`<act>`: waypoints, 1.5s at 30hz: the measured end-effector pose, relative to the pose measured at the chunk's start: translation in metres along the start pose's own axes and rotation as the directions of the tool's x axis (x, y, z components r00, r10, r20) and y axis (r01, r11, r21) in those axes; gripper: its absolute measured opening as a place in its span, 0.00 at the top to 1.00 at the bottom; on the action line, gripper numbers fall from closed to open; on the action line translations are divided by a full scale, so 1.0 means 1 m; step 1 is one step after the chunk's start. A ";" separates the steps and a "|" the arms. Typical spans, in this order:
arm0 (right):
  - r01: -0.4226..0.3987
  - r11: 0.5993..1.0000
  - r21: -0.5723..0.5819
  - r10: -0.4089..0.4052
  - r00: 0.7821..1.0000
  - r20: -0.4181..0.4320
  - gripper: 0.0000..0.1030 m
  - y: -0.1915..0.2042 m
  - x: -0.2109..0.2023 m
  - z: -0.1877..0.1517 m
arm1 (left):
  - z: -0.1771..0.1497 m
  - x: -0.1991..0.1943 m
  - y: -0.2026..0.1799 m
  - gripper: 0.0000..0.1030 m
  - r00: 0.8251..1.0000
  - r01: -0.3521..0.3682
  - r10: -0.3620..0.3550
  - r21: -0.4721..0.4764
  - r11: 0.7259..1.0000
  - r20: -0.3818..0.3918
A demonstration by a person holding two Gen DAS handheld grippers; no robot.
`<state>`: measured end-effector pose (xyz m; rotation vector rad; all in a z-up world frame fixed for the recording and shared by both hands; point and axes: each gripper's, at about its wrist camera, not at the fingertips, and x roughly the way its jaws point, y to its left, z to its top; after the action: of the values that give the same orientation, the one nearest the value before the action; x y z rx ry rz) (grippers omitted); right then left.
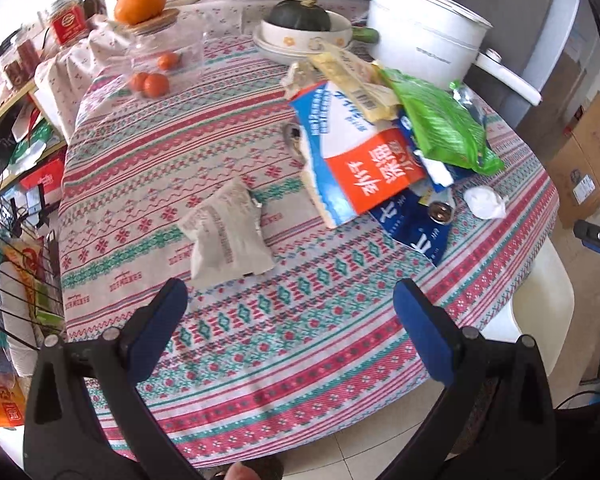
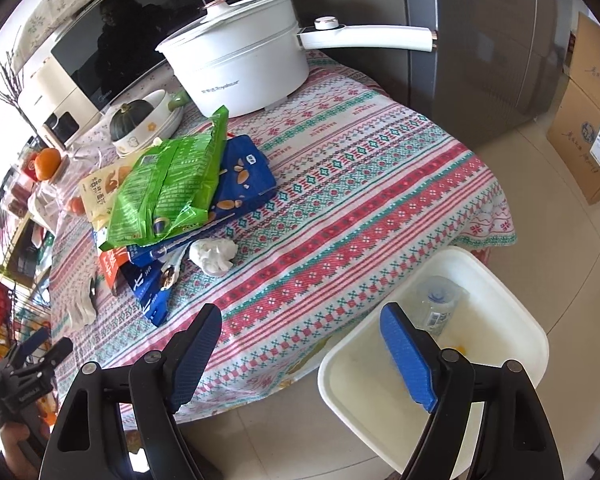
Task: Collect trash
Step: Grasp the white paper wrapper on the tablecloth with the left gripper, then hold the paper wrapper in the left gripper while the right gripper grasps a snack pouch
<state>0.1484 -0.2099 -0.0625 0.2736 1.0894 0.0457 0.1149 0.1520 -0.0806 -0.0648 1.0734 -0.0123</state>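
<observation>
A pile of trash lies on the patterned tablecloth (image 1: pixel 260 340): a green bag (image 1: pixel 440 120) (image 2: pixel 172 184), a white-orange-blue package (image 1: pixel 352 156), blue packets (image 2: pixel 244 176), a crumpled white tissue (image 1: pixel 485 200) (image 2: pixel 214 255), and a grey-white puffed pouch (image 1: pixel 228 232) apart to the left. My left gripper (image 1: pixel 290 300) is open and empty, just short of the pouch. My right gripper (image 2: pixel 300 328) is open and empty, above the table edge and a white bin (image 2: pixel 512 344) that holds a clear plastic bottle (image 2: pixel 436 304).
A white electric pot (image 2: pixel 236 68) with long handle, a bowl with a green squash (image 1: pixel 300 16), oranges (image 1: pixel 150 82) and jars stand at the back. Cardboard boxes (image 2: pixel 588 120) and a grey fridge (image 2: pixel 480 40) stand right. Cluttered shelves (image 1: pixel 12 160) stand left.
</observation>
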 end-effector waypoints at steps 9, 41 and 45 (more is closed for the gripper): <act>-0.006 0.998 -0.057 0.005 1.000 -0.015 0.19 0.035 0.017 0.010 | 0.013 0.048 0.052 0.10 0.995 0.053 -0.069 -0.209 0.976 -0.066; 0.032 0.950 -0.312 -0.011 0.998 0.067 0.19 0.151 0.051 0.010 | 0.001 -0.002 0.043 0.74 0.992 0.124 -0.119 -0.144 0.982 0.041; 0.102 0.907 -0.410 -0.054 0.990 0.127 0.19 0.185 0.065 0.008 | -0.002 -0.011 0.044 0.74 0.990 0.137 -0.132 -0.130 0.982 0.053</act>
<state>0.2041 -0.0217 -0.0711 -0.1516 0.9504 0.1868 0.1067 0.1964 -0.0746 -0.2578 1.0234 -0.0607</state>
